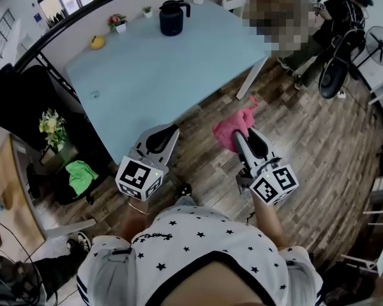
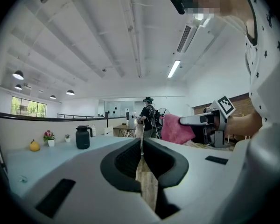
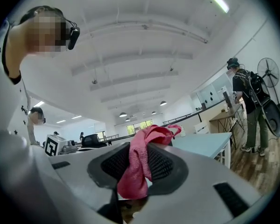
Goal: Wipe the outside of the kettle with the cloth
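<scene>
Far across the worktop (image 1: 147,75) the kettle (image 1: 172,18) stands by the far edge, well apart from me; right hand-held gripper (image 1: 239,135) is clamped on the pink cloth (image 1: 233,125), left hand-held gripper (image 1: 171,130) closed and empty, so wiping not yet started.

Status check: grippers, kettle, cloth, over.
Right gripper shut on pink cloth. Left gripper shut, empty. Dark kettle far across pale blue table, untouched. Nothing between.

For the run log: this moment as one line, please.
left gripper: shut, empty | right gripper: shut on pink cloth | kettle: upright on table, untouched
</scene>
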Available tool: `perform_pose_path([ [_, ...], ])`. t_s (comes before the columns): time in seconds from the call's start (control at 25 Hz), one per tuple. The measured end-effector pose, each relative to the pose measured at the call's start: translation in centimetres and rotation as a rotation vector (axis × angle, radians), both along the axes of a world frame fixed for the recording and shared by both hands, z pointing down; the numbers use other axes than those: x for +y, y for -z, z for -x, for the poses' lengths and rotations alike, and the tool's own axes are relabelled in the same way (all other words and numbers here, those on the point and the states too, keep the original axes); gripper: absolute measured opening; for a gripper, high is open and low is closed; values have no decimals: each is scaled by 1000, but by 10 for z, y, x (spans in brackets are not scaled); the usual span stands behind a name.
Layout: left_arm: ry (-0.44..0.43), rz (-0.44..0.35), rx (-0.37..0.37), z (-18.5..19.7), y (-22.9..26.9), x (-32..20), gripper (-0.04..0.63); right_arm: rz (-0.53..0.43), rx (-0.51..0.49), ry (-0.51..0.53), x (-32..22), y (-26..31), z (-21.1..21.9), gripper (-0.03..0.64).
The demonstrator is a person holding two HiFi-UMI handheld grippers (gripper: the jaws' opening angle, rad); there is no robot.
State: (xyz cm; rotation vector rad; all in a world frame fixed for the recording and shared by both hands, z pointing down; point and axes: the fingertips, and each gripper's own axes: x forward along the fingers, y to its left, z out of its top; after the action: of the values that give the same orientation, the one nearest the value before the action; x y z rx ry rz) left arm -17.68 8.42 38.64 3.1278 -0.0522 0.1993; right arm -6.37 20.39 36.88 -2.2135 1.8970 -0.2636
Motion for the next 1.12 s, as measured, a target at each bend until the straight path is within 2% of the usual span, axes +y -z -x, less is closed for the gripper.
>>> perform_pose_path([
  [0.44,39,6,-5,2,-5,-33,38,8,1,70,-49,-1,-2,110],
  [0.76,184,-3,-25,4,-10,-70,38,-30,-2,217,-99,4,-17,111],
  [0.92,242,-10,-27,-13,-8,-85,38,-38,-5,263,-123,3,-40,111],
  [1.12,269,-22,-32,-55,-9,-96,38,-18,-13,290,-141,-8,-84,112],
])
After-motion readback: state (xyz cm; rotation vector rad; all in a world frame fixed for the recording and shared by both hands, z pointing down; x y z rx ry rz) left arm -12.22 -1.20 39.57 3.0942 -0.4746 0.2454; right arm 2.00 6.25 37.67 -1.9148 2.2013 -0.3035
